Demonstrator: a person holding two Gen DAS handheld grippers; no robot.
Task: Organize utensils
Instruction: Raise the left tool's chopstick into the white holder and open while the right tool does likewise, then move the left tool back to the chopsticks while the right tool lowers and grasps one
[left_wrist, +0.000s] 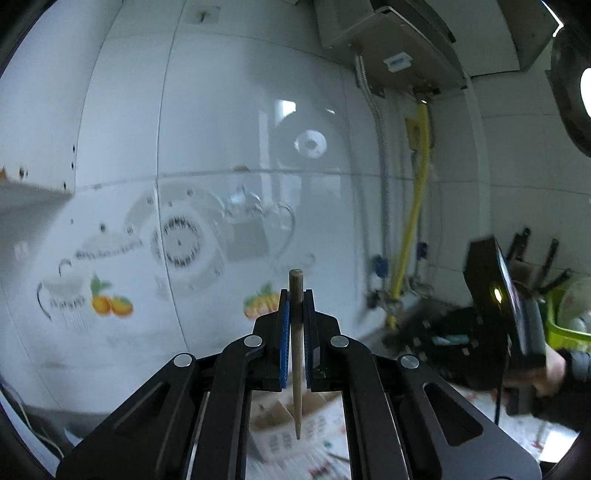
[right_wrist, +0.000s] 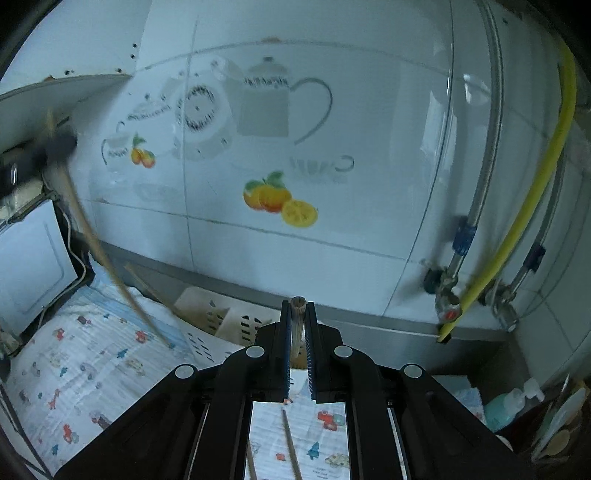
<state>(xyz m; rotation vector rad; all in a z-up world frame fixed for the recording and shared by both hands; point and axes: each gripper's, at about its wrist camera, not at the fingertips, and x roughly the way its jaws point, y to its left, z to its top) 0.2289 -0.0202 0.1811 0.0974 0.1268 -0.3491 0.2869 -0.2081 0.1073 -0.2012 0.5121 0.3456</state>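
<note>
My left gripper (left_wrist: 296, 295) is shut on a brown wooden chopstick (left_wrist: 296, 354) that stands upright between its blue pads, tip down over a beige slotted utensil holder (left_wrist: 280, 413). My right gripper (right_wrist: 296, 308) is shut on a pale wooden chopstick (right_wrist: 296, 325), also upright. In the right wrist view the holder (right_wrist: 225, 317) lies on the patterned cloth (right_wrist: 74, 369) ahead, and the left gripper's chopstick (right_wrist: 107, 258) slants at the left. Loose chopsticks (right_wrist: 291, 446) lie on the cloth under the right gripper. The right gripper's body (left_wrist: 498, 314) shows at the right of the left wrist view.
A white tiled wall with teapot and fruit decals (right_wrist: 273, 195) is close ahead. A yellow hose (right_wrist: 532, 192) and metal pipes with valves (right_wrist: 448, 291) run down at the right. A green basket (left_wrist: 565, 325) and knife handles (left_wrist: 546, 258) stand at the far right. A white appliance (right_wrist: 29, 258) stands left.
</note>
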